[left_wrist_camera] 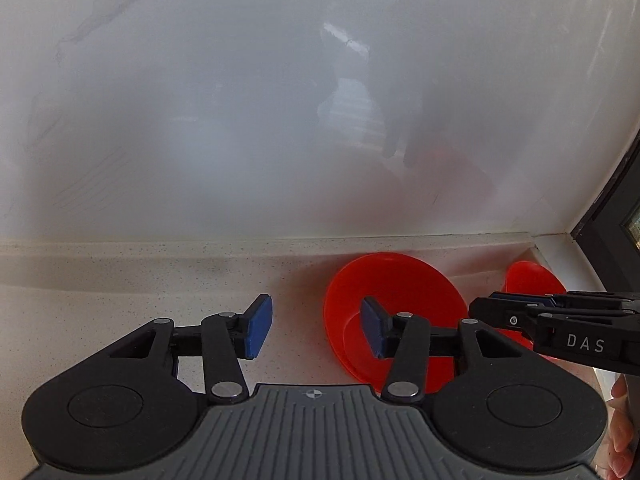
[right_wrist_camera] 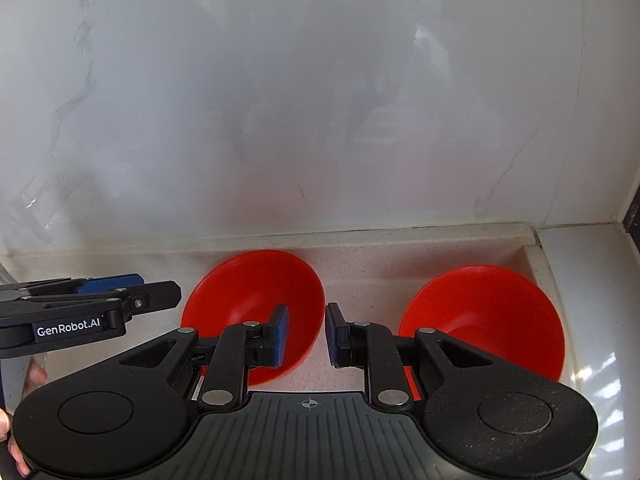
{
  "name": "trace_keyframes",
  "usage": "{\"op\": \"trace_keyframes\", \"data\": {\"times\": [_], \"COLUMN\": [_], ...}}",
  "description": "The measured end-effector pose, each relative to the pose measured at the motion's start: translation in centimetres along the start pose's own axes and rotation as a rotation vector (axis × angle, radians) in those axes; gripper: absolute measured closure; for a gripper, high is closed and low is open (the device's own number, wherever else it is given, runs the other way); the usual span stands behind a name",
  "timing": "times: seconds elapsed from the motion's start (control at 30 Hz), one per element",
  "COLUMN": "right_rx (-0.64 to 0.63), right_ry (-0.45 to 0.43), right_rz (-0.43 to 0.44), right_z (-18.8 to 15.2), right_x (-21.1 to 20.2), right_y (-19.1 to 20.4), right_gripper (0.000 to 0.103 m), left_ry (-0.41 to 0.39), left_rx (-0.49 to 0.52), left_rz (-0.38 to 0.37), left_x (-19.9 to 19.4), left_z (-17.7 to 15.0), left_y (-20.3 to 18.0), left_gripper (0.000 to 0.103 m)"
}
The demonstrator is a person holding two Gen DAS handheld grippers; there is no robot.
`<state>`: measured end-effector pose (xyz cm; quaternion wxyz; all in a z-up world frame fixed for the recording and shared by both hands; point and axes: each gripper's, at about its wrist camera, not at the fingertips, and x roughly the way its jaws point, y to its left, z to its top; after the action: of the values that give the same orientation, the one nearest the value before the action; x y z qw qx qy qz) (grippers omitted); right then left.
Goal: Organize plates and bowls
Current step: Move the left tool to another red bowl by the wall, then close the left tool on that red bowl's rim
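Right wrist view shows two red bowls, one (right_wrist_camera: 256, 300) left and one (right_wrist_camera: 492, 316) right, resting apart on the speckled bench (right_wrist_camera: 360, 276) by the glossy white wall (right_wrist_camera: 320, 100), with the right gripper (right_wrist_camera: 306, 334) and left gripper (left_wrist_camera: 316, 328) jaws apart, holding nothing.

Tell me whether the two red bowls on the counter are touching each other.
Apart. The right wrist view shows it: a strip of bare speckled counter runs between the left bowl and the right bowl, their rims clearly separated.
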<state>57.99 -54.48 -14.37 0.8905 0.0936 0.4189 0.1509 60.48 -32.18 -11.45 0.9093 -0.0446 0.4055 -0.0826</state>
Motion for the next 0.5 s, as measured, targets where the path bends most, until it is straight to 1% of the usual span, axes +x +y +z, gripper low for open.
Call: {"op": "trace_keyframes", "data": {"times": [0.1, 0.27, 0.3, 0.33, 0.37, 0.43, 0.5], "right_rx": [0.016, 0.029, 0.029, 0.029, 0.03, 0.036, 0.045], "right_ry": [0.027, 0.051, 0.054, 0.057, 0.061, 0.068, 0.077], "right_rz": [0.001, 0.019, 0.019, 0.019, 0.022, 0.028, 0.034], "right_z": [-0.1, -0.1, -0.1, -0.1, -0.2, -0.4, -0.5], "right_x": [1.8, 3.5, 3.7, 4.0, 4.0, 4.2, 4.4], "right_y": [-0.4, -1.1, -1.2, -1.2, -1.2, -1.2, -1.2], "right_gripper": [0.084, 0.084, 0.084, 0.084, 0.084, 0.084, 0.086], "left_ry": [0.027, 0.052, 0.055, 0.056, 0.057, 0.057, 0.052], "left_rx": [-0.007, -0.008, -0.006, -0.004, -0.002, 0.0, 0.005], "left_rz": [-0.014, -0.015, -0.019, -0.021, -0.025, -0.03, -0.028], "left_x": [1.4, 3.3, 3.5, 3.4, 3.4, 3.4, 3.4], "left_z": [-0.1, 0.0, 0.0, 0.0, -0.2, -0.4, -0.4], "left_y": [-0.4, -1.2, -1.4, -1.2, -1.3, -1.5, -2.3], "left_gripper": [0.057, 0.059, 0.062, 0.067, 0.07, 0.08, 0.085]}}
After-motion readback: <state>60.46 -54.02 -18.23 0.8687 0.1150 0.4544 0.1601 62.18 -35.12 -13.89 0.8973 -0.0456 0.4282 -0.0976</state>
